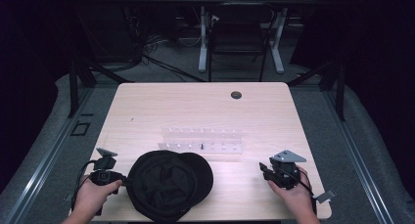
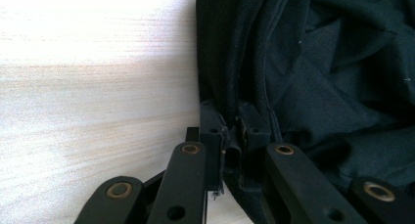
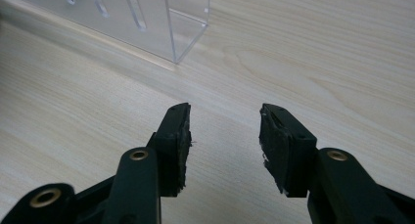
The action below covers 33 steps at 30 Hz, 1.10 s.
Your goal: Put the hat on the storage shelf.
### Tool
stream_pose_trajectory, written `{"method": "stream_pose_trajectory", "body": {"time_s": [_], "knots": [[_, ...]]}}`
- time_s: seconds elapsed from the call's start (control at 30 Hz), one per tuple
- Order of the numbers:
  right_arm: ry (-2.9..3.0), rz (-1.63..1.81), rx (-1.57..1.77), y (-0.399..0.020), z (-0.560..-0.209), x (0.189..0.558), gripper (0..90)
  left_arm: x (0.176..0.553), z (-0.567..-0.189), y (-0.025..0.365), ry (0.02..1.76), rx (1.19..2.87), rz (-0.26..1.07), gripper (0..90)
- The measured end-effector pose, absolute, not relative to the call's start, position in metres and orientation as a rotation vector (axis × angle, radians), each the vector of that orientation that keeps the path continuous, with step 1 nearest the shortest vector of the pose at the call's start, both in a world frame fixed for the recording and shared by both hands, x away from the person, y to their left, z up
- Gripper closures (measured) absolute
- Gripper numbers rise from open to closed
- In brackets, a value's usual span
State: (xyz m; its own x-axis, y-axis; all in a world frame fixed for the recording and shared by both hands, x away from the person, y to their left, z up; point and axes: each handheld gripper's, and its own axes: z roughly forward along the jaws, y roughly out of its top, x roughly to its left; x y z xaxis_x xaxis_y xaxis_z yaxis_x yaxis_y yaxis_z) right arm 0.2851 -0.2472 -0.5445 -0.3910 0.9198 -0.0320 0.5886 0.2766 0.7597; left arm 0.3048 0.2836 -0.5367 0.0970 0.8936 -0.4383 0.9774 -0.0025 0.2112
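Cap [image 1: 169,185] sits at the table's [image 1: 147,101] near edge; my left gripper [image 2: 231,131] is clamped on its left rim. Right gripper [image 3: 224,136] rests unclenched, holding nothing, near the clear rack [image 3: 147,23].

- The left gripper [image 2: 234,136] pinches the edge of the black cap [image 2: 313,77]; the pinched cloth hides the pad faces.
- Beyond the jaws, the cap runs past the top, right and bottom edges of the left gripper view.
- Ahead and left of the right gripper [image 3: 224,136], the clear rack [image 3: 147,18] is cut off by the top edge.
- A small dark thing in the rack [image 1: 201,146] is too small to tell.
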Motion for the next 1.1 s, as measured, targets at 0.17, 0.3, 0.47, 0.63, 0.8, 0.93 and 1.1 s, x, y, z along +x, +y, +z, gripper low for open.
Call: {"method": "stream_pose_trajectory", "body": {"time_s": [0.17,0.3,0.47,0.63,0.8,0.93,1.1], "knots": [[2.081,0.938,1.359,-0.247,-0.544,0.285,54.3,0.306,-0.537,0.286,1.819,1.920,-0.262,84.4],[2.081,0.932,1.361,-0.247,-0.544,0.284,54.3,0.306,-0.536,0.289,1.818,1.898,-0.287,84.7],[2.074,0.936,1.366,-0.248,-0.544,0.285,54.2,0.306,-0.532,0.290,1.820,1.890,-0.269,84.6],[2.074,0.937,1.364,-0.248,-0.545,0.284,54.1,0.307,-0.531,0.295,1.800,1.905,-0.282,84.9],[2.082,0.939,1.367,-0.248,-0.545,0.285,54.1,0.307,-0.530,0.295,1.812,1.863,-0.293,85.2],[2.079,0.943,1.369,-0.248,-0.545,0.285,54.0,0.308,-0.526,0.298,1.790,1.882,-0.293,85.4],[2.081,0.935,1.368,-0.248,-0.544,0.284,54.0,0.308,-0.518,0.302,1.785,1.845,-0.303,85.5]]}}
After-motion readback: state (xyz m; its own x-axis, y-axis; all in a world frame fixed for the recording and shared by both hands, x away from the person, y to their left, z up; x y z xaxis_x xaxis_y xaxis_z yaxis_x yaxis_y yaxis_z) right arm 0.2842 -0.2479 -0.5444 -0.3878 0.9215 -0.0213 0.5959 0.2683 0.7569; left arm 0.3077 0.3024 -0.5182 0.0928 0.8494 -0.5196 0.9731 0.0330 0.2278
